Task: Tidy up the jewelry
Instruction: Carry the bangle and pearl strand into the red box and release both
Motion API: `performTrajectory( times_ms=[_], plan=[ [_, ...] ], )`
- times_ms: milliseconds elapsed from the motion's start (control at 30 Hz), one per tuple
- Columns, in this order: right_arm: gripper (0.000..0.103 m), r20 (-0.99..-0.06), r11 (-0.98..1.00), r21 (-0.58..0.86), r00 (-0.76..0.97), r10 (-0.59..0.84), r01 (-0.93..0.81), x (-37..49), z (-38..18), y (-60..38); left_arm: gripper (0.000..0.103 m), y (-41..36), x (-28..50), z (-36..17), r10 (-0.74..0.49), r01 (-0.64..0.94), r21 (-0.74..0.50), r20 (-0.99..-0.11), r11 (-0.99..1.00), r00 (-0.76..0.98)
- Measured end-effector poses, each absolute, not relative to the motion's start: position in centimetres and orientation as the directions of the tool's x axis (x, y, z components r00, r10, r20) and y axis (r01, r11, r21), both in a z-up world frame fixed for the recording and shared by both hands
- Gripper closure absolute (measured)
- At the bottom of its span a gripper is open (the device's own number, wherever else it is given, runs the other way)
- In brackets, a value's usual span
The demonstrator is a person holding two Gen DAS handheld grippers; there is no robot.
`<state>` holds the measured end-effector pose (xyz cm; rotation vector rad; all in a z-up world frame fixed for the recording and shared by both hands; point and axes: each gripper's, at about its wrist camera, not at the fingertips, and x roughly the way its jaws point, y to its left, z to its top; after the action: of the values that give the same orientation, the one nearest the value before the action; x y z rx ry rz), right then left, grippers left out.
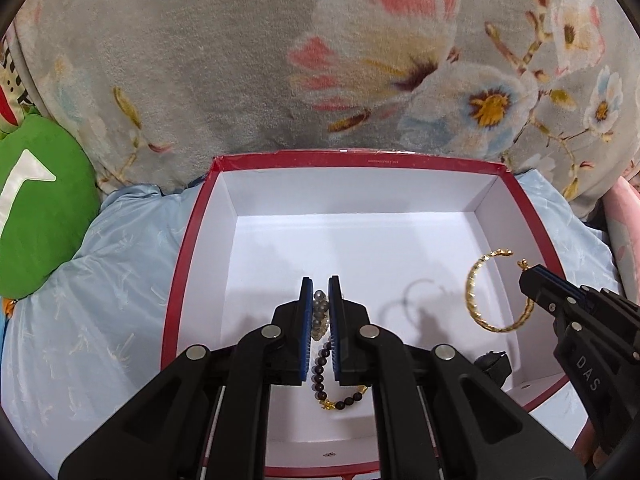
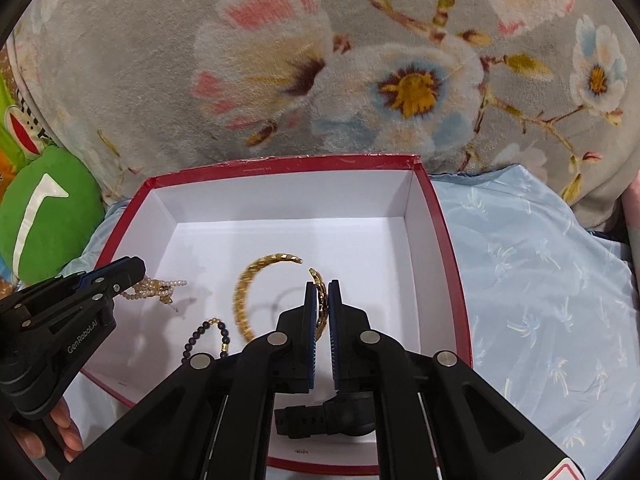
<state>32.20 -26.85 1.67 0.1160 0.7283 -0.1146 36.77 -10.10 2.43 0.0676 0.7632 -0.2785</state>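
A red box with a white inside (image 1: 192, 240) (image 2: 448, 240) lies on pale blue bedding. My left gripper (image 1: 321, 292) is shut on a pearl bead strand (image 1: 319, 312), held above the box floor; the strand also shows in the right wrist view (image 2: 160, 288). A dark bead bracelet with gold charms (image 1: 340, 398) (image 2: 208, 336) lies on the box floor below it. My right gripper (image 2: 321, 296) (image 1: 528, 280) is shut on a gold twisted open bangle (image 2: 248, 292) (image 1: 474, 296), held over the right side of the box.
A grey floral blanket (image 1: 320, 60) rises behind the box. A green plush cushion (image 1: 36, 208) lies to the left. A black watch (image 2: 320, 416) lies in the box near its front wall. Pale blue bedding (image 2: 540, 280) spreads to the right.
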Motion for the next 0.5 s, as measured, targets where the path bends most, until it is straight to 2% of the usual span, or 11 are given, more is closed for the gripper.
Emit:
performTrajectory(
  times_ms=[167,200,233,300,400,500],
  plan=[
    [0.093,-0.668,0.987,0.060,0.740,-0.074,0.152,32.54,0.73,-26.75,0.094,-10.24,37.11,1.68,-0.206,0.263,-0.025,-0.695,0.965,0.689],
    [0.089,-0.666,0.986,0.060,0.742,-0.075,0.154,32.56,0.70,-26.77,0.085,-10.25,37.15,1.64,-0.195,0.254,-0.018,-0.695,0.967,0.692],
    [0.079,-0.663,0.985,0.061,0.744,-0.079,0.159,32.53,0.70,-26.80,0.079,-10.23,37.18,1.58,-0.189,0.250,-0.015,-0.696,0.968,0.692],
    [0.071,-0.653,0.983,0.066,0.753,-0.087,0.170,32.34,0.76,-26.94,0.049,-10.06,37.17,1.64,-0.168,0.227,-0.006,-0.689,0.974,0.704],
    [0.070,-0.647,0.983,0.067,0.757,-0.089,0.172,32.11,0.92,-27.01,0.040,-9.89,36.99,1.90,-0.161,0.220,0.002,-0.678,0.975,0.717],
    [0.069,-0.643,0.983,0.064,0.761,-0.091,0.171,31.92,1.18,-26.88,0.039,-9.87,36.83,2.07,-0.165,0.223,-0.002,-0.677,0.975,0.717]
  ],
)
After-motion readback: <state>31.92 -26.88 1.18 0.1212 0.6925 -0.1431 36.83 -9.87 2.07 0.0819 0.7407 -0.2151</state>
